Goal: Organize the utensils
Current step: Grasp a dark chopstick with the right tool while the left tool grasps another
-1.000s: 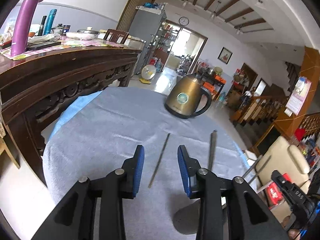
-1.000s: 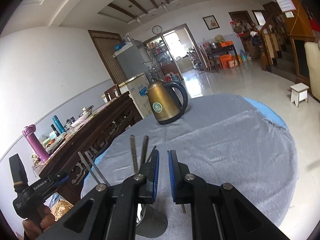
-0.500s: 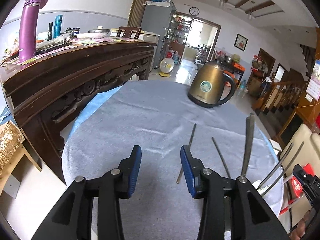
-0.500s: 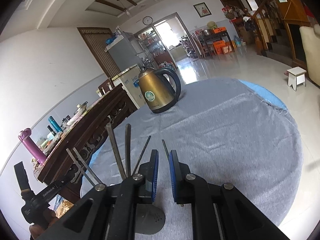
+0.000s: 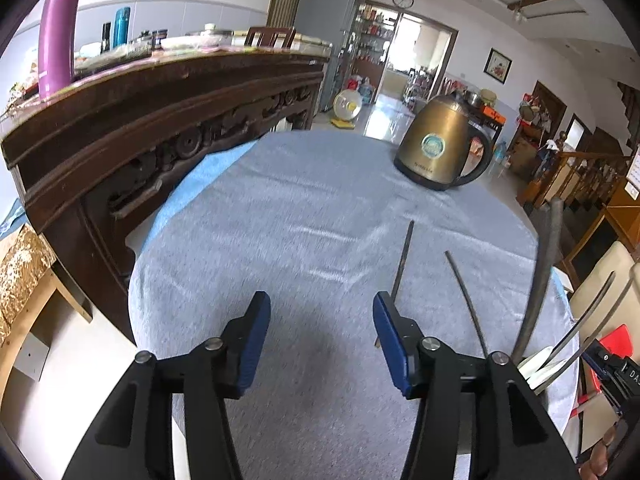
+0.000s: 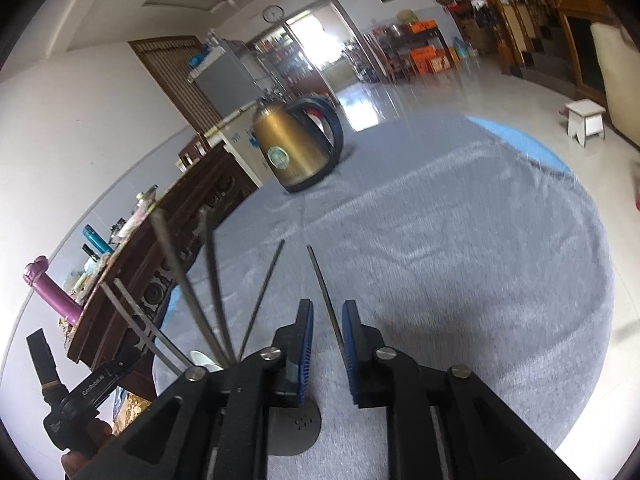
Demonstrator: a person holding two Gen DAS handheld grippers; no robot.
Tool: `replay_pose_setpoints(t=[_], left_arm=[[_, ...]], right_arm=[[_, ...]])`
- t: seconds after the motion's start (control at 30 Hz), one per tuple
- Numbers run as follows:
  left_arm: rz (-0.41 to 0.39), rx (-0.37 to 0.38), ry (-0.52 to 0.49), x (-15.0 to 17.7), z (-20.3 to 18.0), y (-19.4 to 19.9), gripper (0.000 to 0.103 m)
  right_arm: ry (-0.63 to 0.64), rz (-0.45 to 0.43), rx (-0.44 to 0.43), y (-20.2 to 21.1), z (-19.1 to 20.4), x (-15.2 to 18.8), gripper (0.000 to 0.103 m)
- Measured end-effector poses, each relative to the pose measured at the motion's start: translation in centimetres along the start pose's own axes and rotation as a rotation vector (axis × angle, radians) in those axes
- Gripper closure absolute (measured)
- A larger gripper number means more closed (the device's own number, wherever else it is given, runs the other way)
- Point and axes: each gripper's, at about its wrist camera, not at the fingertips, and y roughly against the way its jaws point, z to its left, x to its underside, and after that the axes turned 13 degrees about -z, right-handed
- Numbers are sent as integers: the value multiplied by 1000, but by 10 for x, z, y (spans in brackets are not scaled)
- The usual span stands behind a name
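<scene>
Two thin metal chopsticks lie on the grey cloth of the round table (image 5: 304,216). In the left wrist view my left gripper (image 5: 320,320) is open and its jaws are still opening, with only cloth between them. One chopstick (image 5: 402,260) runs away from just behind its right finger, and the second chopstick (image 5: 464,300) lies further right. In the right wrist view my right gripper (image 6: 326,340) has its jaws opening. A chopstick (image 6: 322,280) passes between the pads, close to the right one, with a gap on its left. The other chopstick (image 6: 262,292) lies to the left.
A grey perforated holder (image 6: 296,424) sits under my right gripper, with several long utensils (image 6: 176,272) standing in it; they also show as utensils (image 5: 540,280) at the right. A gold kettle (image 5: 436,148) stands at the table's far side. A dark carved sideboard (image 5: 140,120) runs along the left.
Both grippers have dropped and tipped down toward the cloth. The left jaws have spread wider. The right jaws, nearly together before, have parted, and a chopstick now shows between them.
</scene>
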Motion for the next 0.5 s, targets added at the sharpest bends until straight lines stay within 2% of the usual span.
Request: replay_pose_setpoints(t=[0.03,0.3,0.5], left_arm=[[14,-3,-1,2,1,-3,47],[127,-40,10,17,11,-27,47],[178,-75,25,25,22,-40,47]], right_arm=[[-5,10,4,-2,-1,2,79],[-46,95,20,-23,-14,16,79],[-73,143,47,-36,-23,23,79]])
